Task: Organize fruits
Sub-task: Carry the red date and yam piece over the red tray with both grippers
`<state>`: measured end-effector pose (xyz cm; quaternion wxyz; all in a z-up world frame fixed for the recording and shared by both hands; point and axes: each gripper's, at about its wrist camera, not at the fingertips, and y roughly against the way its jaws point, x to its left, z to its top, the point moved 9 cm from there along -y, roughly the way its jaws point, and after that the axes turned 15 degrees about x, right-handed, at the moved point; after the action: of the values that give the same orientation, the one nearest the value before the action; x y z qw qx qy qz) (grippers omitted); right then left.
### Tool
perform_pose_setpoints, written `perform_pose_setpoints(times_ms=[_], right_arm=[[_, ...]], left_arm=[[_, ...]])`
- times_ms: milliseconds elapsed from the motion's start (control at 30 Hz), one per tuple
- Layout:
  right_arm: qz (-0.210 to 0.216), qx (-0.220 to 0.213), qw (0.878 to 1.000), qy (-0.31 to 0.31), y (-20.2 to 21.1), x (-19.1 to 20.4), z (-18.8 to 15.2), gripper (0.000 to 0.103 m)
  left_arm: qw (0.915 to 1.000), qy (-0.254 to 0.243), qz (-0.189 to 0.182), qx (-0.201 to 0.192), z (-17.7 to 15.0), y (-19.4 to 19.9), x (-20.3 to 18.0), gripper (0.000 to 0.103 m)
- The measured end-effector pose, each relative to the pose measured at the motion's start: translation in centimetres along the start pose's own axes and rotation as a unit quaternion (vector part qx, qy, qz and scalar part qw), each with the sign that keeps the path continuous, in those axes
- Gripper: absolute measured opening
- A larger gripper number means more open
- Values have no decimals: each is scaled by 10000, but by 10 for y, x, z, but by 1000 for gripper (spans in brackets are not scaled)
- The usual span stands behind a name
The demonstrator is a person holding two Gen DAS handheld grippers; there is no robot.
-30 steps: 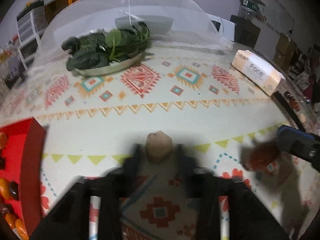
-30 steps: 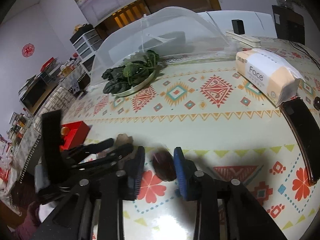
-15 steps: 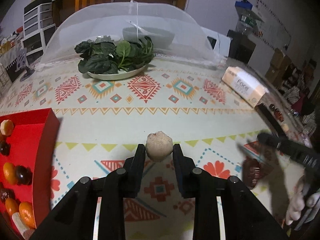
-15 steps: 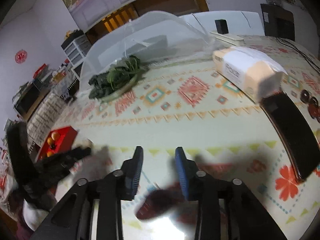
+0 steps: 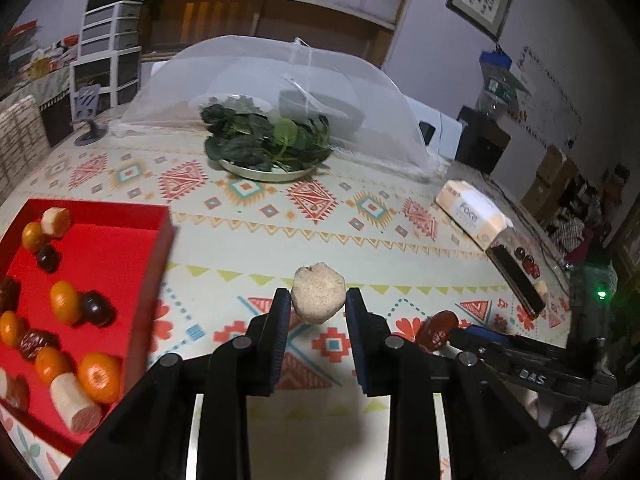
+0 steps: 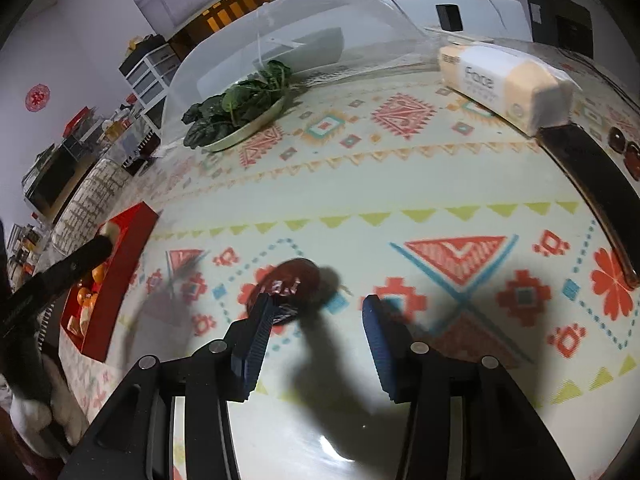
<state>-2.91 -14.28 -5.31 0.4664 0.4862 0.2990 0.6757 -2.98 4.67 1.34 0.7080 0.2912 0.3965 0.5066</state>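
Observation:
A rough beige round fruit [image 5: 318, 292] hangs above the patterned tablecloth, and my left gripper [image 5: 316, 304] is shut on it. To its left stands the red tray [image 5: 120, 248], with several oranges, dark fruits and banana pieces inside. In the right wrist view my right gripper [image 6: 316, 312] is low over the cloth and its jaws are opening. A dark red fruit [image 6: 286, 288] lies on the cloth against the left fingertip [image 6: 260, 314], and the pads do not press on it. The same fruit [image 5: 438, 330] shows at the right gripper's tip in the left wrist view.
A plate of leafy greens [image 5: 272, 148] sits at the back beside a white mesh food cover [image 5: 280, 80]. A tissue pack [image 5: 472, 216] and a long black flat object [image 6: 592, 184] lie at the right. Small dark fruits [image 6: 624, 148] lie beyond that object. The red tray [image 6: 128, 240] is far left.
My left gripper rose with the beige fruit and swung so the red tray came into view. My right gripper, shut on the dark red fruit before, sank and opened; the fruit now lies on the cloth.

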Motion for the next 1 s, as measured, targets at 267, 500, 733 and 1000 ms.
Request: perform_pose_setpoints(times_ms=[267,500,733,1000], right_arm=[[220,36,9995,-225,-8,18,8,54],[-403,29,9992,-39,-20,29,4,45],[-187,33,9998,88,-18,37,-5,39],[103,-87,9995,303,-6,67,6,35]], left_arm=[[9995,220,-98,-195,-4,24,20,27],[9987,353,-46,-354,-7,43,40,27],[9962,697,71,-511,-8,57,78,27],[9905,1187,307,-622,-15,72,134,27]])
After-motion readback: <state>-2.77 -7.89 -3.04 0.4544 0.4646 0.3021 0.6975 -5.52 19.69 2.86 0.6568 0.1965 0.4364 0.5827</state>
